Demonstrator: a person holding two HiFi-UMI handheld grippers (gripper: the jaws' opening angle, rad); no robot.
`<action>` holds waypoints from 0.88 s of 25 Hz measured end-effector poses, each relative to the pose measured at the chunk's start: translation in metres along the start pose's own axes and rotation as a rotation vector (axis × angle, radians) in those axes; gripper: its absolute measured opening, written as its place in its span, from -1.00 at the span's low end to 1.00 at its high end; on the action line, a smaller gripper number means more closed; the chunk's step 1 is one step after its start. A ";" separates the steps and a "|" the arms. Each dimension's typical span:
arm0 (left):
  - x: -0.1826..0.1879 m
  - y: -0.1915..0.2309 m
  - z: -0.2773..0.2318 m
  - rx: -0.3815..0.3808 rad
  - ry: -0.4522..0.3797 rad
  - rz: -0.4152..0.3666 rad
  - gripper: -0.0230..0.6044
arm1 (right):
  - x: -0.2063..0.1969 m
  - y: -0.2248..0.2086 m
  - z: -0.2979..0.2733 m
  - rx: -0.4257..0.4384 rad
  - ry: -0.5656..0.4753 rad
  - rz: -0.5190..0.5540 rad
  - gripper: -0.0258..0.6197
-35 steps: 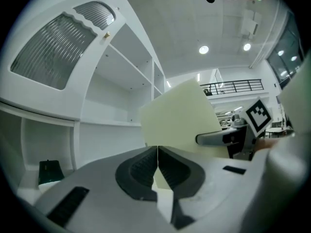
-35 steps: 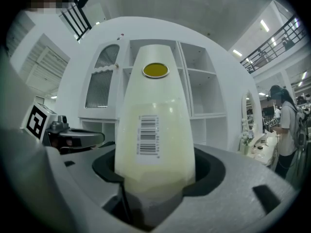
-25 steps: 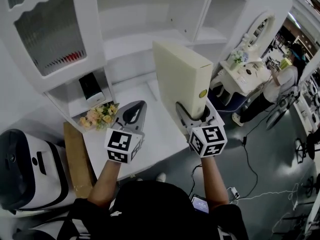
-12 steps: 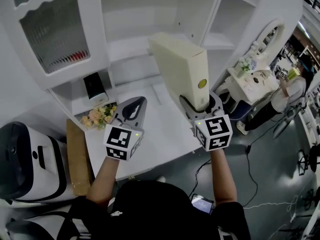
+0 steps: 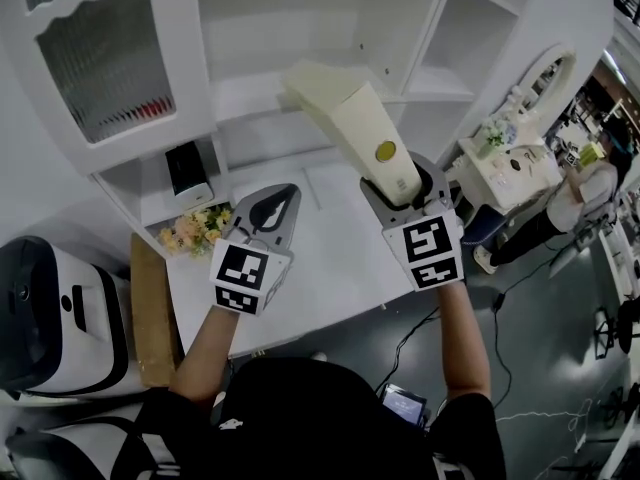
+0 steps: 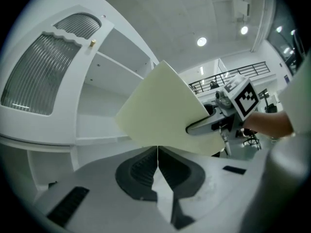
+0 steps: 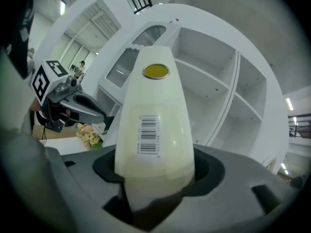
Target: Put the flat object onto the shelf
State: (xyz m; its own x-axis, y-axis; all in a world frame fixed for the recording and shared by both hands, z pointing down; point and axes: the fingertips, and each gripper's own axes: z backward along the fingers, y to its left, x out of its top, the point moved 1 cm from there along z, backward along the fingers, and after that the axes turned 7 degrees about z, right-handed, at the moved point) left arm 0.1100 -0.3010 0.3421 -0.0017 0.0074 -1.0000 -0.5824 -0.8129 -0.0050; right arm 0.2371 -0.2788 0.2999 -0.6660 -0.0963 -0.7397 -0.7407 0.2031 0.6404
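Squinting at the head view, I can't tell whether the far end of the flat cream-coloured plastic slab (image 5: 358,128) touches the white wooden shelf unit (image 5: 250,93) or just overlaps it. The near end is buried in the right gripper (image 5: 400,186), whose jaws clamp the slab's two broad faces, so how deep it sits is hidden. The slab hangs in the air above the white desk top (image 5: 320,258), tilted away toward the shelf's wide middle bay. On its narrow edge there's a round yellow sticker (image 7: 156,71) and a barcode label (image 7: 148,135), print too small to read.

The left gripper (image 5: 268,213) has its jaws pressed together on nothing and hovers over the desk, just beside a small bunch of pale artificial flowers (image 5: 195,230).

For edges, a cabinet door with ribbed glass (image 5: 100,58) sits left of the bay and narrower cubbies to the right. The bay stands open behind the slab, and the desk between the grippers is bare
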 end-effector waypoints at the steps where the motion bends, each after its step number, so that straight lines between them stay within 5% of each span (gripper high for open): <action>1: 0.001 -0.002 -0.001 -0.006 0.002 0.003 -0.91 | 0.001 0.000 -0.001 0.004 0.009 0.034 -0.01; 22: 0.047 0.000 -0.010 0.001 -0.089 -0.046 -0.91 | 0.039 -0.005 0.000 0.007 0.121 0.611 -0.01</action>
State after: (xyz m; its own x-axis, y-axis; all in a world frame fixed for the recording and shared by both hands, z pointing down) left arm 0.1180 -0.3060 0.2950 -0.0474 0.0961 -0.9942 -0.5843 -0.8099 -0.0505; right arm 0.2150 -0.2831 0.2683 -0.9748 -0.0705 -0.2115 -0.2227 0.2625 0.9389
